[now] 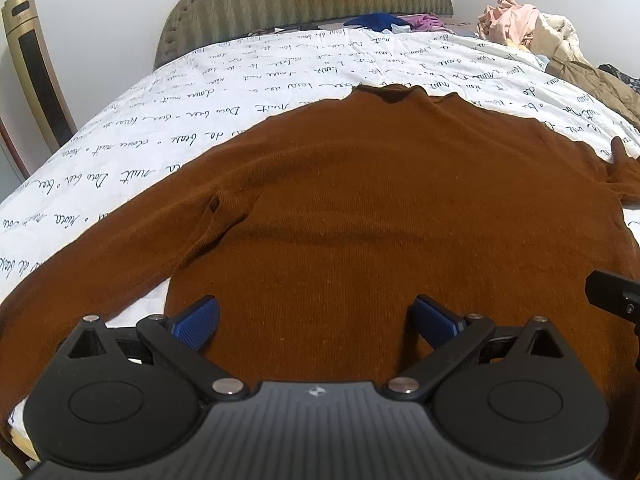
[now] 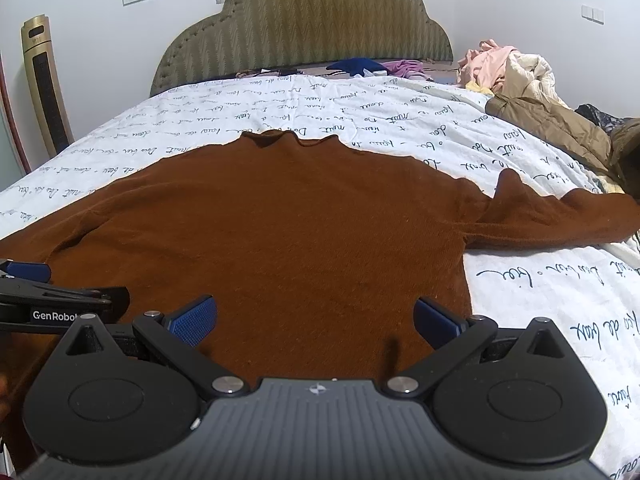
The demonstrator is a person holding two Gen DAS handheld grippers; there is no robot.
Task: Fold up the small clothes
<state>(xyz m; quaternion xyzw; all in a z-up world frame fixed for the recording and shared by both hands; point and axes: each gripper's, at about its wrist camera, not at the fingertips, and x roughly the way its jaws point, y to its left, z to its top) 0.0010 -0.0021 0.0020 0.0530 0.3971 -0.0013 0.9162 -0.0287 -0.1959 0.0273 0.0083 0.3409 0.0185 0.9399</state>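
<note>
A brown knit sweater (image 1: 360, 208) lies flat on the bed, collar toward the headboard, sleeves spread out to both sides; it also shows in the right wrist view (image 2: 280, 232). My left gripper (image 1: 314, 320) is open and empty, low over the sweater's hem near its left side. My right gripper (image 2: 316, 318) is open and empty, over the hem near its right side. The left gripper's body (image 2: 60, 304) shows at the left edge of the right wrist view. The right gripper's edge (image 1: 612, 292) shows at the right of the left wrist view.
A white bedspread with black script (image 1: 200, 112) covers the bed. A padded headboard (image 2: 304, 28) stands behind. A pile of clothes (image 2: 520, 80) and a tan jacket (image 2: 560, 128) lie at the back right. A gold tower fan (image 2: 44, 80) stands at the left.
</note>
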